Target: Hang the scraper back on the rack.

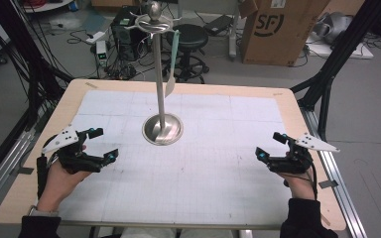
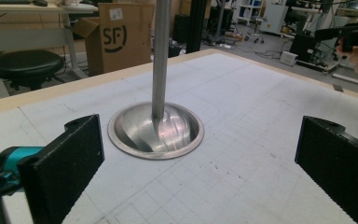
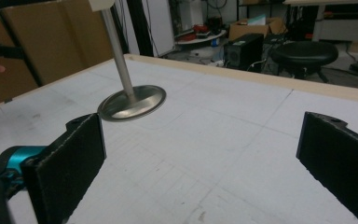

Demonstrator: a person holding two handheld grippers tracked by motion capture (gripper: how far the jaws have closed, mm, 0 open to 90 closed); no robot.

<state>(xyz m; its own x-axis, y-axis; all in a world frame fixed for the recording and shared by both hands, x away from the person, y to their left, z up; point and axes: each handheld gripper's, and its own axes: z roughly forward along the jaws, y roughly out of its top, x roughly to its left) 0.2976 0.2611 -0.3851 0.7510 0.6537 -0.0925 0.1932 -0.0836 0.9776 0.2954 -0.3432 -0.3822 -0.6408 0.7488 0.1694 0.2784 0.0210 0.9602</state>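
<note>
A steel stand [image 1: 162, 130] with a round dished base and a tall pole stands on the white gridded mat [image 1: 203, 168] behind the table's middle. From a hook at its top hangs a spatula [image 1: 172, 64] with a pale green handle and a white blade. My left gripper [image 1: 104, 144] rests open at the left, pointing toward the stand base [image 2: 156, 130], with nothing between its fingers. At the right, my right gripper [image 1: 269, 145] is open too and empty; the base [image 3: 131, 102] lies ahead to its left. The spatula's blade tip [image 3: 101, 3] shows at the top edge.
A wooden border [image 1: 188, 85] frames the mat. Beyond the far edge stand a black stool [image 1: 191, 37], a cardboard box [image 1: 278, 29], a computer tower [image 1: 126, 32] and loose cables. Black frame legs [image 1: 327, 74] rise at both sides of the table.
</note>
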